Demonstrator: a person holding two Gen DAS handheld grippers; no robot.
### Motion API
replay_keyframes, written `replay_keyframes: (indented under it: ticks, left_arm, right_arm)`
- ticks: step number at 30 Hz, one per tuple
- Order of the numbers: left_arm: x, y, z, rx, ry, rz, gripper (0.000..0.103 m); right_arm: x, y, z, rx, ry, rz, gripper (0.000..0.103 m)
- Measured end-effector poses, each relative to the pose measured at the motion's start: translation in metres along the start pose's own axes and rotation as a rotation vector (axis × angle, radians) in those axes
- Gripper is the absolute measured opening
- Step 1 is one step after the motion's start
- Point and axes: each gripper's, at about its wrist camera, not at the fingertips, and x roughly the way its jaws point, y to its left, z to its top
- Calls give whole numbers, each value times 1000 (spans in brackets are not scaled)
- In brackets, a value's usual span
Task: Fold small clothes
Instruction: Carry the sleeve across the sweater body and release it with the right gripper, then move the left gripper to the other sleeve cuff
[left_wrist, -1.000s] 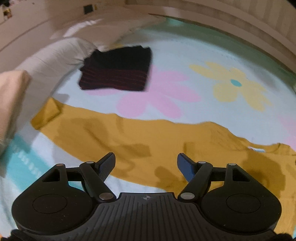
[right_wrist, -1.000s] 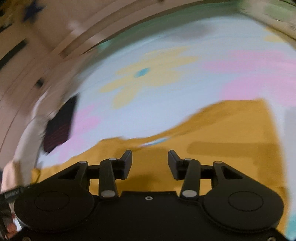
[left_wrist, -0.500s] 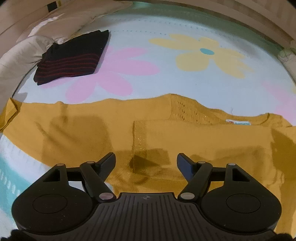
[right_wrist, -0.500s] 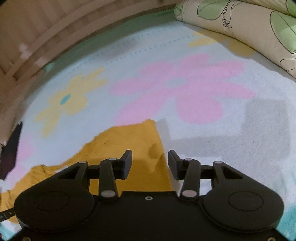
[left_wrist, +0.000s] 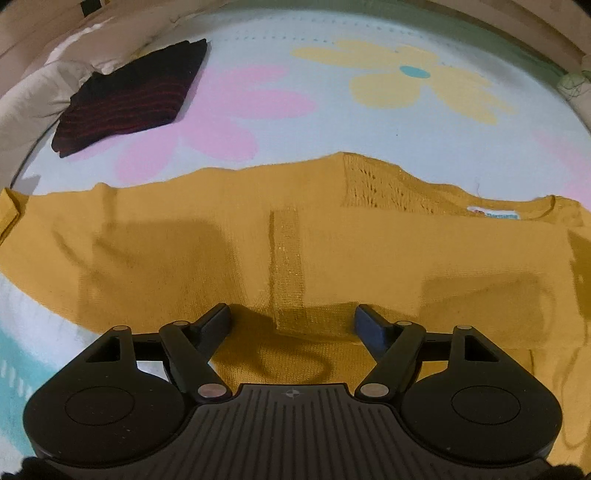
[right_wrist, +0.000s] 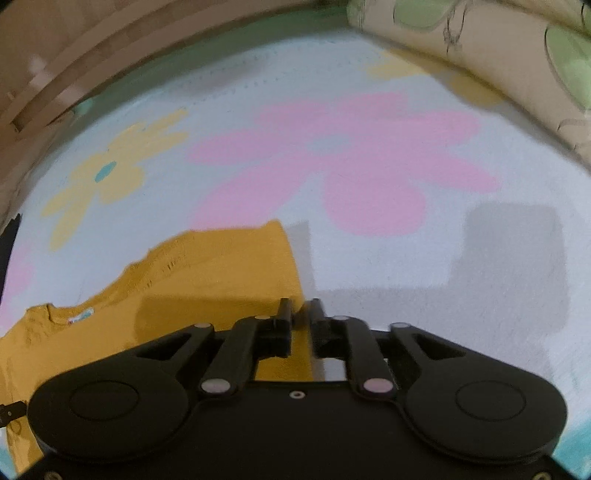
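Mustard sweater (left_wrist: 221, 236), flower-print blanket (left_wrist: 332, 122)

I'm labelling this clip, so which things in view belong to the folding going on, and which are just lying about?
In the job:
yellow sweater
left tongs, open above it
right tongs, nearly closed at its edge

Lying about:
dark striped garment, already folded
flowered blanket
leaf-print pillow

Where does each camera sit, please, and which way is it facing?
Left wrist: behind the open left tongs, facing along them over the yellow top toward the folded dark garment.
Right wrist: behind the right tongs, shut on the top's sleeve edge, facing the pink flower.
Both show the top, its neck label and the flowered blanket.
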Motion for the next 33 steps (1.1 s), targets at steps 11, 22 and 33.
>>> replay_keyframes:
  ticks: [11,22,33]
  left_arm:
    - [5,-8,-14,39,-70,16,92]
    - [4,2,-12,48,-78,-70,100]
    - [-26,90,-2,-47,-134,-170,100]
  right_arm:
    - [-7,21,-15,-95,92,38,103]
    - [14,30,-37,-192,139,-46,103]
    - [-65,90,-34,-241,27,126,103]
